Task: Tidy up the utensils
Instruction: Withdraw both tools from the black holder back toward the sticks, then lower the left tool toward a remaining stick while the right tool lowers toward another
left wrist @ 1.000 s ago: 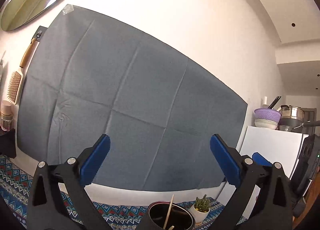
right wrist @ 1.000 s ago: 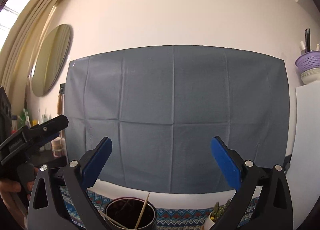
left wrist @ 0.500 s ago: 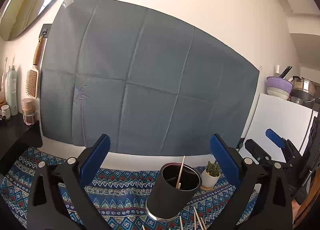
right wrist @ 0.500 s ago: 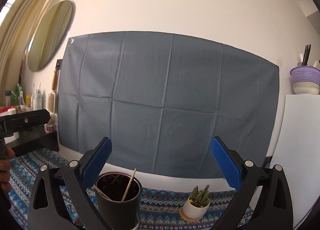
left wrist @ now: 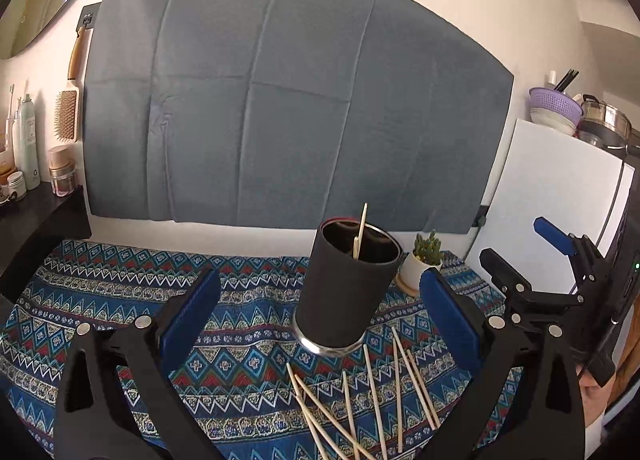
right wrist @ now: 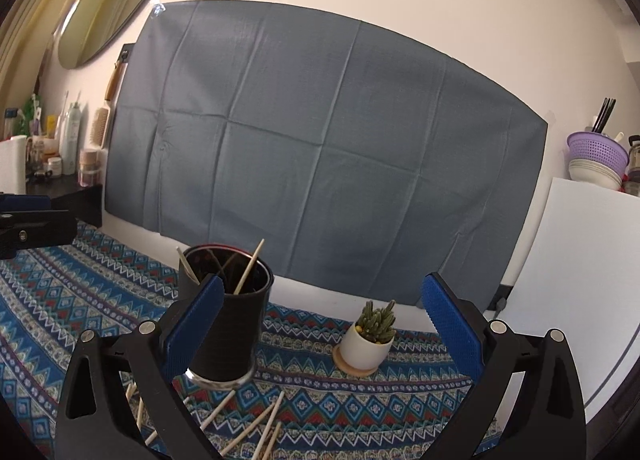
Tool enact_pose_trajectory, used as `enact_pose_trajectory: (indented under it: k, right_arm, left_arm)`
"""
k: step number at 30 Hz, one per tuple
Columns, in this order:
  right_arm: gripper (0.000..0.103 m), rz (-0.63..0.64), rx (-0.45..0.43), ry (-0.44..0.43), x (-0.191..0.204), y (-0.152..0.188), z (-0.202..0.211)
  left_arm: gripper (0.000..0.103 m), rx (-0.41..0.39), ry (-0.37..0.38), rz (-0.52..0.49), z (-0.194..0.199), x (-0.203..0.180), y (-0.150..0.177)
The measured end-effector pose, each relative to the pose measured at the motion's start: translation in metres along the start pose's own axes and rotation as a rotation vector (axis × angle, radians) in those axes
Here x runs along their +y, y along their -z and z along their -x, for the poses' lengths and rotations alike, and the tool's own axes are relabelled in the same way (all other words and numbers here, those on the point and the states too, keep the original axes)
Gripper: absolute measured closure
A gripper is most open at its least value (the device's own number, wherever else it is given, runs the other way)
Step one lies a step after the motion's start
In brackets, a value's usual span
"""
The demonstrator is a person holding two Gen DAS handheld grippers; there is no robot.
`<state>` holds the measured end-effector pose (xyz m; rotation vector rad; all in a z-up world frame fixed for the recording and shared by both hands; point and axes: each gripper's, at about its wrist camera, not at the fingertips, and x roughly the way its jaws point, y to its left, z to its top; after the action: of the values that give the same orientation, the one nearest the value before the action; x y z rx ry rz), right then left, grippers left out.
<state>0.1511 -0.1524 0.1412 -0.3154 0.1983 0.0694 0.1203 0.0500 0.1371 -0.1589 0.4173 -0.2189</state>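
— Wooden chopsticks (left wrist: 360,408) lie loose on the patterned cloth (left wrist: 120,300), just below and between the fingers of the left gripper (left wrist: 320,300). See how they run?

— Mostly away from the camera, fanned a little, long axes pointing toward the black holder (left wrist: 344,292) that stands upright just beyond them. A couple of sticks already stand inside it.

— And the jaws?

— Both spread wide, nothing held. The right gripper (right wrist: 320,316) hovers off to the side; the sticks (right wrist: 256,424) sit low and left of its fingers, with the holder (right wrist: 224,320) partly behind its left pad.

— So the left one looks nearer and better centred.

— I'd judge so, though its fingers would need to close across the sticks, not along them.
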Motion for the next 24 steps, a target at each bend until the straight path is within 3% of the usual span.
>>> enact_pose_trajectory:
  k: [11, 17, 24]
  right_arm:
    - [0.008, 0.0, 0.185, -0.017, 0.005, 0.05, -0.027]
    - [0.008, -0.13, 0.406, -0.149, -0.008, 0.084, -0.063]
    - [0.008, -0.192, 0.625, -0.198, -0.011, 0.13, -0.099]
  left_arm:
    - [0.006, 0.209, -0.074, -0.028, -0.031, 0.01, 0.06]
    - [0.006, 0.313, -0.075, -0.014, -0.058, 0.017, 0.086]
    - [0.006, 0.403, -0.111, -0.058, -0.085, 0.022, 0.111]
